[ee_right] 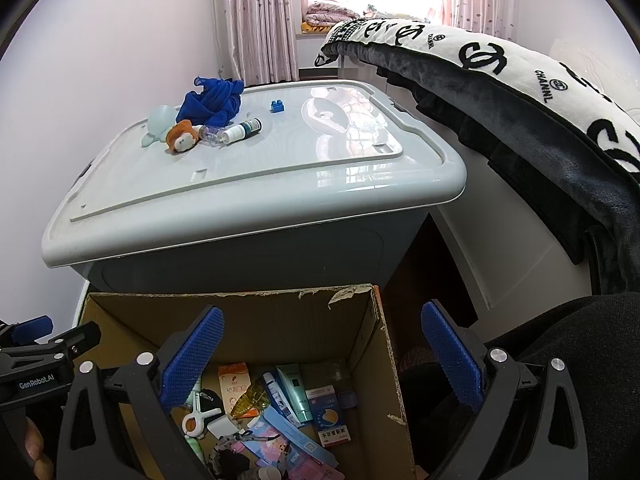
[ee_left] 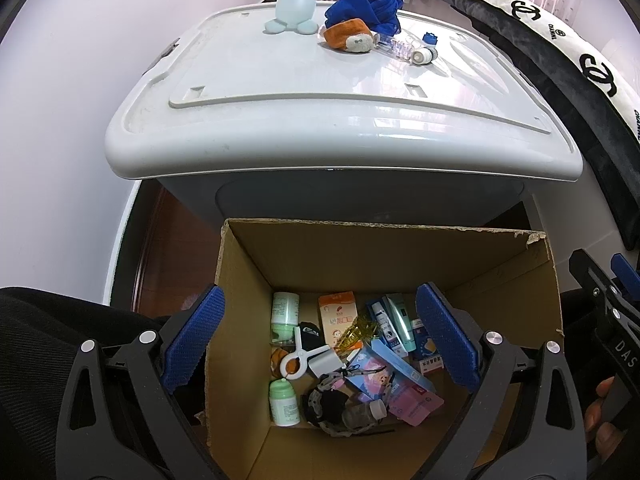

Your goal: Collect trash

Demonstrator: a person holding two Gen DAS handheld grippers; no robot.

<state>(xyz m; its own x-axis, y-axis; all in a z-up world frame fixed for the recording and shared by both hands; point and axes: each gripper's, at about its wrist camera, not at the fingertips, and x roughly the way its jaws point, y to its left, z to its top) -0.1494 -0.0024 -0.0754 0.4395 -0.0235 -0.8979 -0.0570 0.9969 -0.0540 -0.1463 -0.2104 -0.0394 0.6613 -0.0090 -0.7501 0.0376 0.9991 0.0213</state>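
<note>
Both grippers hang above an open cardboard box (ee_left: 384, 248) that stands on the floor against the front of a grey plastic storage bin (ee_left: 312, 92). The left gripper (ee_left: 320, 336) has its blue-padded fingers spread wide with nothing between them, directly over the box's inside. The right gripper (ee_right: 324, 364) is likewise spread and empty, straddling the box's right wall, with one finger over the contents and the other outside the box.

The box already holds a heap of trash: a white and green bottle (ee_left: 284, 398), a white plastic clip (ee_left: 298, 356), an orange packet (ee_left: 338, 316), a teal tube (ee_left: 400, 322), a blue and white medicine carton (ee_right: 330, 414) and pink packaging (ee_left: 412, 400), among other bits.

On the bin's lid, towards its far edge, lie a crumpled blue cloth (ee_right: 212, 100), an orange plush toy (ee_right: 182, 136), a clear bottle (ee_right: 212, 134) touching a small white and dark bottle (ee_right: 244, 130), a pale blue plastic piece (ee_left: 290, 12) and a blue toy brick (ee_right: 277, 105). A black and white logo blanket (ee_right: 500, 80) drapes to the right.
</note>
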